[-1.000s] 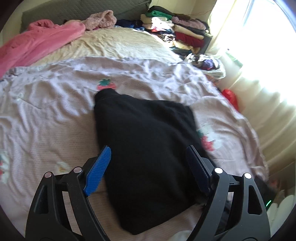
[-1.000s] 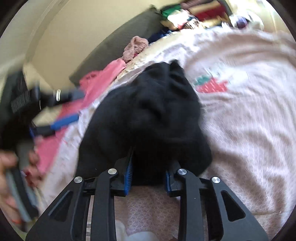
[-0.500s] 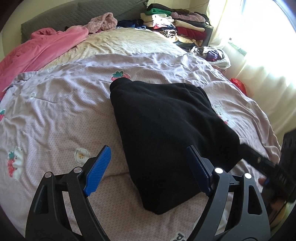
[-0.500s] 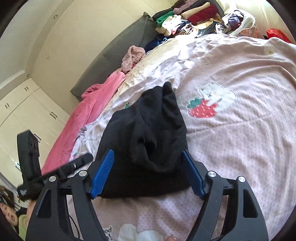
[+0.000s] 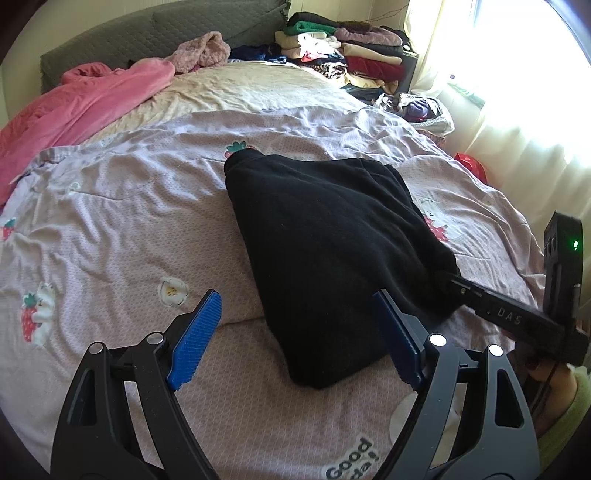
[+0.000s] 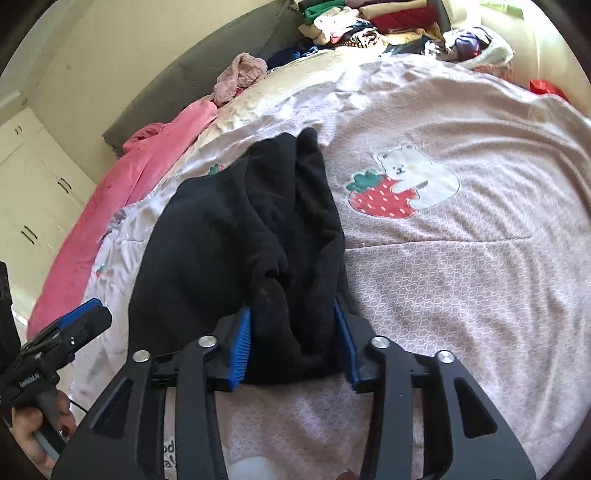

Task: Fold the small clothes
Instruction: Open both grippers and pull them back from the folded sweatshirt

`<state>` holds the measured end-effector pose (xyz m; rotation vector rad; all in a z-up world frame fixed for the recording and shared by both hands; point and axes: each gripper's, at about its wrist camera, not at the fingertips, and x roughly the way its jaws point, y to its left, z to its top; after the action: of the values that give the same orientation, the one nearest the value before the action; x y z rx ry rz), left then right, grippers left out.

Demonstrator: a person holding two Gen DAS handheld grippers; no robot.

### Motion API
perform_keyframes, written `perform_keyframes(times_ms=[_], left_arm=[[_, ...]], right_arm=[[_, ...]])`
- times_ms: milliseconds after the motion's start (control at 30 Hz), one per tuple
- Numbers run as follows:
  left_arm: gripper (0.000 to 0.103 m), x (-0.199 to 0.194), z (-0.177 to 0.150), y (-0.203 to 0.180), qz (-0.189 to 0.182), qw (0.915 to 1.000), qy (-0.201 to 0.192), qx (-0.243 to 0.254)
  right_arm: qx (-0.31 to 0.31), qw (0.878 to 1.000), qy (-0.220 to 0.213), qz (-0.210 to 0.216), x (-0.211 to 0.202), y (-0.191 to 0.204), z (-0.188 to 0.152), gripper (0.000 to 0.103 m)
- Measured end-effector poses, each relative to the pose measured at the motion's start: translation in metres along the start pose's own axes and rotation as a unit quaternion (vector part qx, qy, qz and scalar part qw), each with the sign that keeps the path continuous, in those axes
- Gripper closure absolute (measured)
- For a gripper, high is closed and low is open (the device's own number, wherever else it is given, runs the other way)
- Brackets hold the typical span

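A black garment (image 5: 325,251) lies folded in a heap on the pale pink bedspread (image 5: 110,229). My left gripper (image 5: 295,332) is open and empty, held just short of the garment's near left edge. My right gripper (image 6: 293,332) has its blue pads closed on the garment's near right corner (image 6: 295,325); bunched black fabric fills the gap between them. In the left wrist view the right gripper's body (image 5: 517,317) reaches in from the right to that corner. The garment also shows in the right wrist view (image 6: 229,236).
A pink blanket (image 5: 74,107) lies at the far left of the bed. A stack of folded clothes (image 5: 340,55) stands at the back right by a bright window. A grey headboard (image 5: 147,33) runs along the back. A white bag of clothes (image 5: 424,110) sits beside the bed.
My right gripper opened half a second ago and has now closed on the garment's corner. My left gripper pulled back slightly and stayed open. The garment settled flatter on the bed.
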<state>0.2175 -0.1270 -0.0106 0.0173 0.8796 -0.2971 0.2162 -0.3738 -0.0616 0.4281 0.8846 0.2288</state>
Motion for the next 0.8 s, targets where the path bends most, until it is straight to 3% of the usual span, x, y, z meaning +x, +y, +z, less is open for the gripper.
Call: perform_keyframes(times_ms=[67, 100, 167, 300, 367, 800], left_arm=[[0.026, -0.007, -0.003, 0.0, 0.001, 1.0, -0.006, 0.0], [0.024, -0.01, -0.004, 0.0, 0.002, 1.0, -0.009, 0.0], [0.021, -0.018, -0.007, 0.0, 0.002, 0.9999, -0.016, 0.002], [0.015, -0.037, -0.013, 0.0, 0.005, 0.9995, -0.032, 0.003], [0.01, -0.049, -0.017, 0.0, 0.01, 0.999, -0.044, 0.003], [0.009, -0.115, -0.054, 0.005, 0.021, 0.9953, -0.094, -0.012]], right_arm=[[-0.026, 0.999, -0.018, -0.014, -0.014, 0.011, -0.002, 0.044], [-0.034, 0.999, -0.028, -0.016, -0.02, 0.015, -0.002, 0.041], [-0.055, 0.997, -0.048, -0.021, -0.035, 0.025, -0.003, 0.02], [-0.108, 0.989, -0.093, -0.04, -0.068, 0.046, -0.009, 0.009], [-0.128, 0.984, -0.113, -0.047, -0.084, 0.055, -0.012, 0.007], [-0.202, 0.958, -0.185, -0.082, -0.156, 0.079, -0.056, 0.004]])
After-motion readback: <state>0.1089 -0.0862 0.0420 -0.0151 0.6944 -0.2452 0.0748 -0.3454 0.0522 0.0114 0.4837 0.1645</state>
